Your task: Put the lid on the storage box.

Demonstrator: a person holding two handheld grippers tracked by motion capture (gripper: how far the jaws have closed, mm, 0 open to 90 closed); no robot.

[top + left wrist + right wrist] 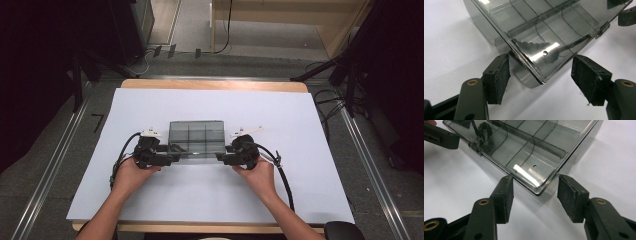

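Observation:
A smoky see-through compartment box (pixel 196 134) with its lid down lies in the middle of the white sheet (pixel 210 197). My left gripper (pixel 175 156) is at the box's near left corner and my right gripper (pixel 221 158) is at its near right corner. In the left gripper view that corner of the box (pixel 541 65) sits between the wide open jaws of the left gripper (pixel 544 75); the left pad is at the edge and the right pad stands apart. In the right gripper view the box corner (pixel 537 186) lies between the right gripper's (pixel 535 195) pads, which do not visibly press on it.
The box's front latch (pixel 602 28) sits midway along its near edge. The sheet covers a wooden table (pixel 215 85). Cables and dark stand legs (pixel 325 70) lie on the floor beyond the far edge and at both sides.

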